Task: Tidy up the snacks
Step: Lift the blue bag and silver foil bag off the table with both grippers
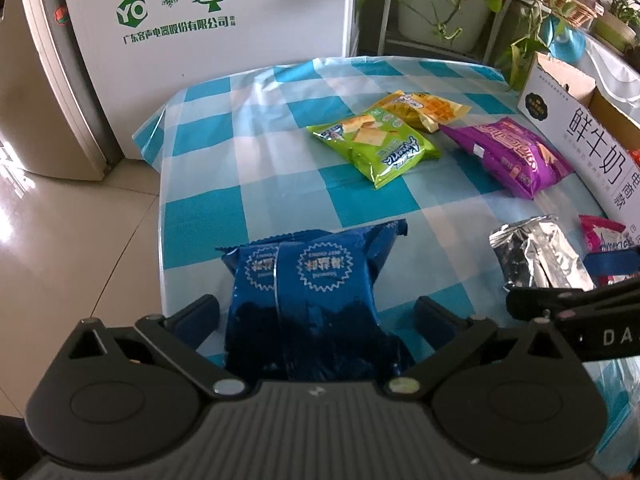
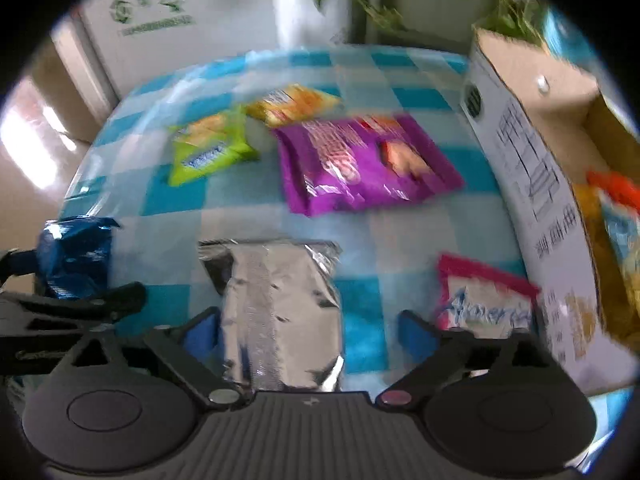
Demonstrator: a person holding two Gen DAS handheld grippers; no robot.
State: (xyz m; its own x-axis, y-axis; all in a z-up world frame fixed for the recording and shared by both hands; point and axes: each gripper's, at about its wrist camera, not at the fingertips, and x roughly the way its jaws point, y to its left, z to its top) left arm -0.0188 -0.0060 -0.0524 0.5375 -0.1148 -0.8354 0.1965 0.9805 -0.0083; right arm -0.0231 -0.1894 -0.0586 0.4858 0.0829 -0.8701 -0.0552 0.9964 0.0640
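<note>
Each handheld gripper is a matte dark grey plastic body with a ribbed central panel bearing a small pale mark. Two round, dished covers flank that panel. Black angled linkage arms with triangular cut-outs run forward, pinned by silver round-headed screws. The left gripper [image 1: 316,312] and the right gripper [image 2: 308,330] both end in black fingers with blue pads [image 2: 202,336]. White letters "DA" mark one black arm.

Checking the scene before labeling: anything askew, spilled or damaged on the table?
Nothing spilled or torn that I can see. The silver pack looks crumpled. The green pack overlaps the yellow pack. Both grippers stand open around packs: left gripper around the blue pack, right gripper around the silver one.
</note>
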